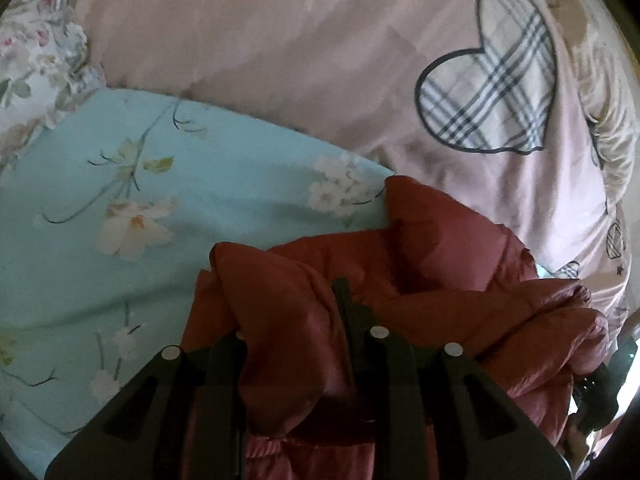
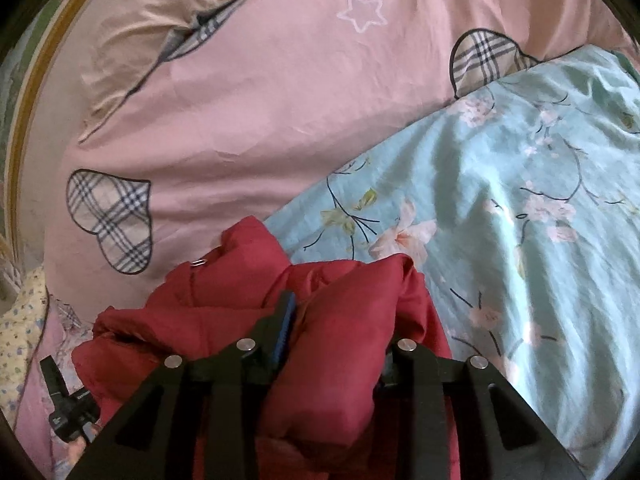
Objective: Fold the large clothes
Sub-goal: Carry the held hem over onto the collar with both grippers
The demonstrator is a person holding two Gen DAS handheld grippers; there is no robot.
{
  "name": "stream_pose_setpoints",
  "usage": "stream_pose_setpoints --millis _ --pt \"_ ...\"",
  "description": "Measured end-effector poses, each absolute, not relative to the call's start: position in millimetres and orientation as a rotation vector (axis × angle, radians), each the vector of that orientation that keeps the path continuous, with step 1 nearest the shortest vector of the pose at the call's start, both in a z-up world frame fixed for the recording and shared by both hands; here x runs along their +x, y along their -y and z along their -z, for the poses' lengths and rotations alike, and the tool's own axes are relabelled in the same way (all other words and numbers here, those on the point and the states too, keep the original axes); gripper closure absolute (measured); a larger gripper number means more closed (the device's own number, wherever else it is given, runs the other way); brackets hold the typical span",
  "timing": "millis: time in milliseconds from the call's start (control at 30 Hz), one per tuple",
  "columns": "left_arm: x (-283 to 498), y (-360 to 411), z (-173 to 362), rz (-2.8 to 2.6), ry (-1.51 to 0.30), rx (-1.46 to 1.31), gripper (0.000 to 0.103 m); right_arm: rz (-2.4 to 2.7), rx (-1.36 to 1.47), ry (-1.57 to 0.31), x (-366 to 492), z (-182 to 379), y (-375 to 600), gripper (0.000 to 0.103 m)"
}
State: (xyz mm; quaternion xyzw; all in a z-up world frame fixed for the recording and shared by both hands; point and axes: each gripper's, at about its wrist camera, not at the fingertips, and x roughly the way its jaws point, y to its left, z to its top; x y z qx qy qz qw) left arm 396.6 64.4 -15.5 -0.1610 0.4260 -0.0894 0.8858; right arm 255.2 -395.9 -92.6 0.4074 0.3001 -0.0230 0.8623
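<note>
A puffy red jacket (image 1: 440,280) lies bunched on the bed, partly on a light blue floral sheet (image 1: 120,200). My left gripper (image 1: 288,308) is shut on a thick fold of it; padding bulges between the jaws and hides the left fingertip. In the right wrist view the same red jacket (image 2: 224,300) fills the lower middle, a small metal ring showing on it. My right gripper (image 2: 344,316) is shut on another padded fold, with its right fingertip buried in the fabric. Each view catches the other gripper at its edge, low down beside the jacket.
A pink duvet (image 1: 280,40) with plaid heart patches (image 1: 492,88) covers the far side of the bed. The pink duvet (image 2: 260,100) meets the blue floral sheet (image 2: 520,200) along a diagonal. A floral pillow (image 1: 36,60) sits far left, and a wooden bed edge (image 2: 24,120) runs along the left.
</note>
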Motion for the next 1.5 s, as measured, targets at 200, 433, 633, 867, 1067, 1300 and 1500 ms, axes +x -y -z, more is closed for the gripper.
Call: stream_pose_setpoints --millis 200,433,633,867,1067,1300,1500 --pt "406 -59 21 0.185 -0.893 -0.318 0.081 0.084 0.877 -0.617 268 106 395 0.068" --pt "388 -67 6 0.202 -0.874 -0.314 0.074 0.091 0.864 -0.628 273 109 395 0.067" --pt "331 -81 -28 0.203 -0.791 -0.31 0.048 0.098 0.849 -0.643 277 109 392 0.067" --pt "280 -50 -45 0.342 -0.764 -0.224 0.048 0.115 0.795 -0.659 284 104 385 0.06" --pt "289 10 -3 0.333 -0.866 -0.025 0.047 0.081 0.789 -0.65 274 83 387 0.051" --pt "315 15 17 0.273 -0.858 -0.004 0.044 0.003 0.618 -0.509 213 19 363 0.024" --pt "319 15 17 0.256 -0.855 0.01 0.044 -0.158 0.26 -0.686 224 30 279 0.019"
